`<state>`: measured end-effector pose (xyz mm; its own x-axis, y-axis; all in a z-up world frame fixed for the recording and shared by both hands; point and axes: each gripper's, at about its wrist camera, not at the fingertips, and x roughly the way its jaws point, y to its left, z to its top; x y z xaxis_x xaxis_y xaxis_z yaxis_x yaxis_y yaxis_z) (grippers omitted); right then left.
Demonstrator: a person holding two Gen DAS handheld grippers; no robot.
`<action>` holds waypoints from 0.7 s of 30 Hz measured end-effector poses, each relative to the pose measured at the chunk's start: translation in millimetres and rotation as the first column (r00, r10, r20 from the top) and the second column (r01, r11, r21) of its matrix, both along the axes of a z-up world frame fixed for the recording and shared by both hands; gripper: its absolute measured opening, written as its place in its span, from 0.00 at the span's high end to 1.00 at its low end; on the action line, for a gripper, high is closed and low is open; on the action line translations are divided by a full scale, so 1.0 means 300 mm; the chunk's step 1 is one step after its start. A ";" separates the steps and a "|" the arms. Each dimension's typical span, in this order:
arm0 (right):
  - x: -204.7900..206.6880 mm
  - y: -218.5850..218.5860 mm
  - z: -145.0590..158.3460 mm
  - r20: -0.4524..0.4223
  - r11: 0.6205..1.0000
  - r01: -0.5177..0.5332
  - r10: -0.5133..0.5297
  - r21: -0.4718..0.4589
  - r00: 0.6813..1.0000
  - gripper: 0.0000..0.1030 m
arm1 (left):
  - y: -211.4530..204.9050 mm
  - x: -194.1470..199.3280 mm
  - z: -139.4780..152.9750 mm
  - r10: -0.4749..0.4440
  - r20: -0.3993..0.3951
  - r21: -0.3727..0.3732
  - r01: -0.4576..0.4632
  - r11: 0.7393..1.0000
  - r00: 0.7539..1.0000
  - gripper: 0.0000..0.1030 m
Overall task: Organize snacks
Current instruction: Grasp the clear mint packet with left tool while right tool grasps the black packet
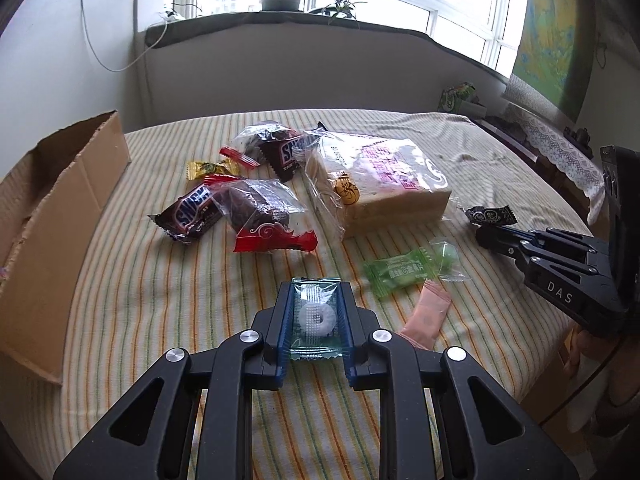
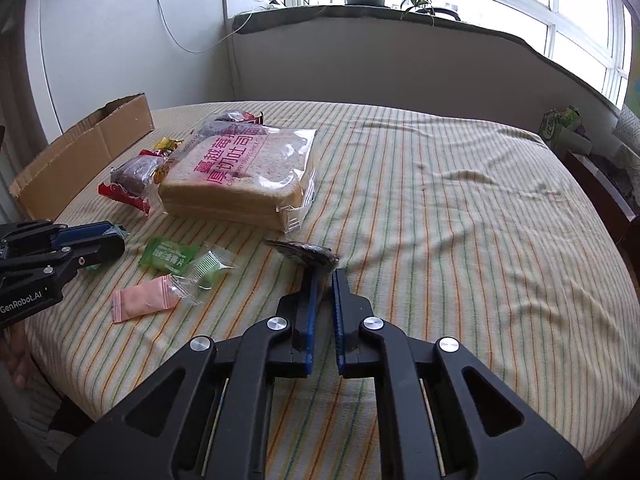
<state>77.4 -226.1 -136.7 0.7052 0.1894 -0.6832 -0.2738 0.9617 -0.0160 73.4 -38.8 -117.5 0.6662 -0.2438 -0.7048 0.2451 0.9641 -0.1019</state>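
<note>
Striped tablecloth [image 2: 440,208] (cream, orange, green), brown cardboard box [image 1: 60,216]

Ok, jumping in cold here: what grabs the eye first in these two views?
The left gripper is shut on a clear-wrapped white ring candy low in its view, and the right gripper pinches a small black-wrapped candy at its tips. Behind them, the big bagged bread loaf lies mid-table on the striped cloth, with an open cardboard box at the left edge.
</note>
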 end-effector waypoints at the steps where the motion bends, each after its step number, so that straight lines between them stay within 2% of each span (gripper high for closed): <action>1: -0.003 0.000 0.001 0.001 1.000 -0.002 0.002 -0.015 1.000 0.84 | 0.000 0.001 -0.001 -0.001 -0.003 0.001 0.001 1.000 1.000 0.81; 2: -0.004 0.000 0.002 0.007 1.000 0.003 -0.003 -0.030 1.000 0.77 | 0.000 0.002 -0.002 -0.002 -0.005 0.001 0.002 1.000 1.000 0.81; 4: 0.000 -0.004 0.001 0.013 0.999 0.015 -0.014 -0.049 1.000 0.39 | -0.003 0.001 -0.002 -0.006 -0.006 0.001 0.006 1.000 1.000 0.81; 5: 0.004 -0.001 -0.002 0.012 0.998 0.013 -0.012 -0.059 1.000 0.34 | -0.004 0.002 -0.002 -0.009 -0.007 -0.001 0.009 1.000 1.000 0.81; 11: 0.018 0.034 0.001 0.032 0.993 -0.032 0.036 -0.115 0.999 0.34 | -0.003 0.008 -0.007 -0.014 -0.013 -0.007 0.014 1.000 1.000 0.81; 12: 0.027 0.035 0.002 0.024 0.994 -0.035 0.037 -0.102 0.999 0.38 | -0.001 0.009 -0.007 -0.014 -0.013 -0.008 0.013 1.000 1.000 0.81; 13: 0.038 0.036 0.001 0.009 0.996 -0.042 0.043 -0.085 0.999 0.48 | 0.000 0.010 -0.007 -0.013 -0.014 -0.010 0.013 1.000 1.000 0.81; 14: 0.045 0.040 0.001 -0.004 0.996 -0.050 0.050 -0.072 0.999 0.54 | 0.001 0.011 -0.007 -0.014 -0.014 -0.011 0.013 1.000 1.000 0.81; 15: 0.046 0.046 0.004 -0.003 0.996 -0.050 0.050 -0.071 0.999 0.67 | 0.002 0.012 -0.007 -0.014 -0.015 -0.012 0.013 1.000 1.000 0.81; 16: 0.045 0.054 0.006 -0.002 0.996 -0.048 0.048 -0.079 0.999 0.74 | 0.003 0.013 -0.008 -0.013 -0.015 -0.013 0.013 1.000 1.000 0.81; 21: 0.032 0.053 0.002 -0.002 0.998 -0.032 0.032 -0.052 0.999 0.74 | 0.006 0.013 -0.007 -0.011 -0.016 -0.019 0.011 1.000 1.000 0.81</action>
<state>86.9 -210.3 -135.9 0.6988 0.1764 -0.6932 -0.3047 0.9502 -0.0653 77.4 -36.9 -119.5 0.6522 -0.2644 -0.7105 0.2541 0.9592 -0.1237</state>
